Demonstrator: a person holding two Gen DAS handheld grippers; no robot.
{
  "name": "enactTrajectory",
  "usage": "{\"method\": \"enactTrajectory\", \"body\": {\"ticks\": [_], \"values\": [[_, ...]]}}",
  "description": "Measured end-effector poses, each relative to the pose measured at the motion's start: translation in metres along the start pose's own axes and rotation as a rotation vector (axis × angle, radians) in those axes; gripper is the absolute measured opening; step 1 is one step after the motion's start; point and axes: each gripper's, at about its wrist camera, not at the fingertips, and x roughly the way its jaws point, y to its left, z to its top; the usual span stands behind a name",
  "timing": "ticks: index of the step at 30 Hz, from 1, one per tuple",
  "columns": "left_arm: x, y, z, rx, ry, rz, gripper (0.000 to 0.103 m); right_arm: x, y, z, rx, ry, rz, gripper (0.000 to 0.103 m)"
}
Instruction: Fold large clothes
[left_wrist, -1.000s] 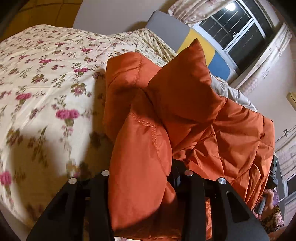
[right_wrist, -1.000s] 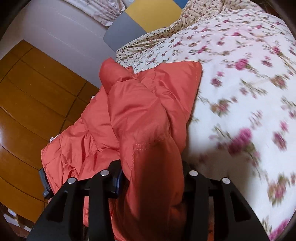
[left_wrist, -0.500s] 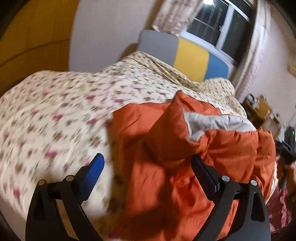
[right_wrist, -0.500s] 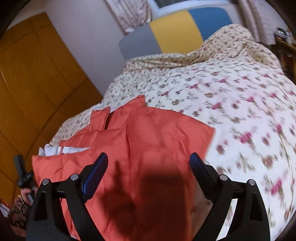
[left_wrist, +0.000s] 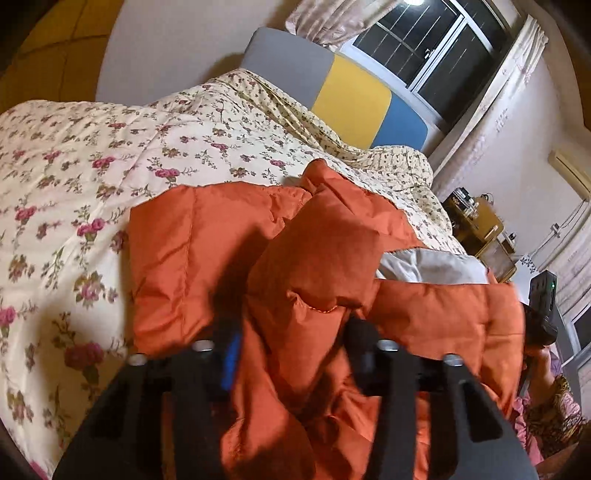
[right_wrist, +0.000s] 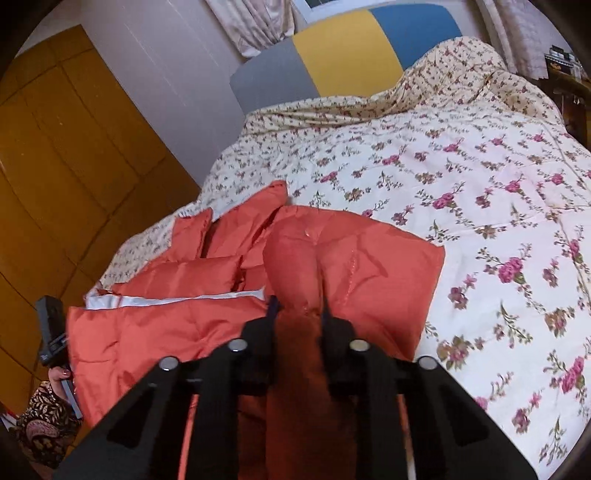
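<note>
With the orange jacket (left_wrist: 229, 254) lying on the floral bedspread (left_wrist: 74, 177), the left gripper (left_wrist: 291, 354) and right gripper (right_wrist: 297, 314) have just closed, each pinching a puffy fold, so both should lift evenly to keep the fold straight.

Your padded jacket (left_wrist: 207, 251) lies on the quilt (left_wrist: 74, 177) at the near edge of the bed, with the headboard (right_wrist: 332, 62) behind it at the far end. A fold of it sits between your left gripper (left_wrist: 291, 354) fingers, another between your right gripper (right_wrist: 297, 314) fingers. The curtained window (left_wrist: 436, 40) stands behind the headboard, the wardrobe (right_wrist: 55, 184) left of the bed in the right wrist view.
</note>
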Motion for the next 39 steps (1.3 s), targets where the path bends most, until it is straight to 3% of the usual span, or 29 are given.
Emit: {"method": "enactTrajectory", "body": {"ticks": [2,7,12,18,23,28,36,39], "values": [[-0.01,-0.005,-0.003,0.014,-0.017,0.014,0.028,-0.012,0.007,-0.001,-0.022,-0.021,-0.011,0.015],[-0.05,-0.007,-0.007,-0.06,-0.123,0.017,0.02,-0.046,0.018,-0.003,-0.023,-0.109,-0.015,0.013],[-0.095,-0.017,0.001,-0.097,-0.249,0.01,0.019,-0.078,0.034,0.012,-0.023,-0.193,0.008,0.013],[-0.117,-0.032,0.038,-0.083,-0.373,0.034,0.019,-0.093,0.059,0.057,-0.05,-0.307,0.021,0.013],[-0.096,-0.032,0.078,-0.114,-0.412,0.089,0.019,-0.066,0.053,0.098,-0.03,-0.318,-0.011,0.013],[-0.044,-0.027,0.108,-0.121,-0.405,0.206,0.019,-0.006,0.027,0.128,0.026,-0.281,-0.098,0.013],[0.04,0.003,0.115,-0.156,-0.308,0.387,0.019,0.085,-0.011,0.121,-0.004,-0.166,-0.283,0.014],[0.062,0.018,0.107,-0.157,-0.268,0.424,0.019,0.102,-0.033,0.111,0.059,-0.136,-0.297,0.016]]}}
